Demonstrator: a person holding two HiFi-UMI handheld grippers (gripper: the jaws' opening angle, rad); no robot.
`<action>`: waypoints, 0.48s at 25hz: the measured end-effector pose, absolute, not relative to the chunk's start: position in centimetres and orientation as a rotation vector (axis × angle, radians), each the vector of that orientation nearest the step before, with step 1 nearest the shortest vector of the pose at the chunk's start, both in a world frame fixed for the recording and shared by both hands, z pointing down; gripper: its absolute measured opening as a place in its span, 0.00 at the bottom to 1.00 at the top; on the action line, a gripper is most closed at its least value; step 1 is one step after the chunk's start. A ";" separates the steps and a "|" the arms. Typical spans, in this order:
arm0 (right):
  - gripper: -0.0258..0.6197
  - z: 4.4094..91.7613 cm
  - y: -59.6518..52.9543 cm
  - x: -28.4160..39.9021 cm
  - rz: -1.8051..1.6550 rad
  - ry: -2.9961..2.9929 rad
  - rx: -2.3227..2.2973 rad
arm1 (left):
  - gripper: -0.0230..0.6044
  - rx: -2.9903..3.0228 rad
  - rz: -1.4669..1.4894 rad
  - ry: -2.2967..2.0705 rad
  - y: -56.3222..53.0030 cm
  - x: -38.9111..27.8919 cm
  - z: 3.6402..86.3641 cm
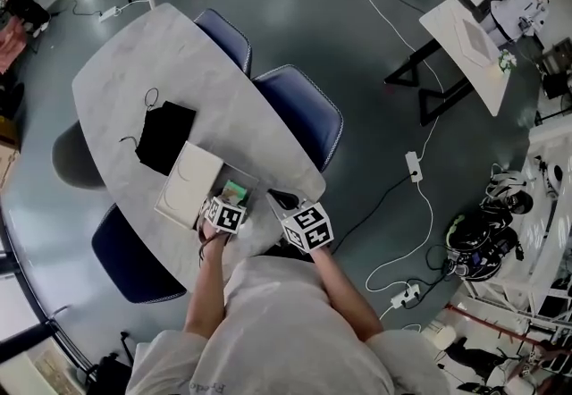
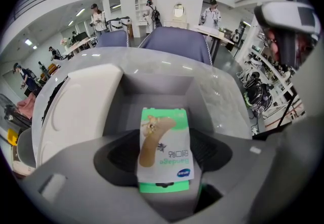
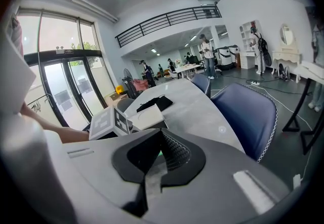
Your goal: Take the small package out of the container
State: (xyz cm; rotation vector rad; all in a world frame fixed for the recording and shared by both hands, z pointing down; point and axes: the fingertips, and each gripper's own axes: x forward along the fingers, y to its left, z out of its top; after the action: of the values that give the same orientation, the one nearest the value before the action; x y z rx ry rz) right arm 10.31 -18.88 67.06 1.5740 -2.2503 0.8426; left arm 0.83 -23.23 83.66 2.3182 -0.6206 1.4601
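The small package [image 2: 164, 148], a green and white bandage pack, sits face up between the jaws of my left gripper [image 2: 164, 159], which is shut on its two side edges. It hangs just in front of the open grey container [image 2: 152, 83], clear of the container's floor. In the head view the package [image 1: 235, 190] shows green over the container [image 1: 251, 180] near the table's near edge, with the left gripper [image 1: 229, 202] on it. My right gripper [image 1: 281, 200] hovers to the right of the container, shut and holding nothing [image 3: 161, 139].
The container's white lid [image 1: 189, 183] lies beside it on the left. A black pouch [image 1: 165, 136] lies farther along the grey marble table [image 1: 170, 54]. Blue chairs [image 1: 302, 112] stand at the table's right side, and another [image 1: 134, 259] at its left. Cables cross the floor.
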 end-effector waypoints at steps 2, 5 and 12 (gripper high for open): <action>0.04 66.9 -18.7 10.6 0.845 -2.246 1.579 | 0.60 2.327 1.453 -0.612 -23.2 1.2 83.4; 0.04 67.1 -18.6 10.2 0.847 -2.249 1.578 | 0.60 2.338 1.451 -0.603 -23.1 1.1 83.2; 0.04 67.0 -18.4 10.4 0.830 -2.243 1.574 | 0.60 2.369 1.406 -0.624 -23.3 1.5 82.1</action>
State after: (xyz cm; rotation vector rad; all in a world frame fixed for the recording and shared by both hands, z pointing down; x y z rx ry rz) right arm 10.36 -18.44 66.99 1.5740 -2.2434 0.8305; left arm 1.50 -23.34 82.15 2.3693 -0.6239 1.4055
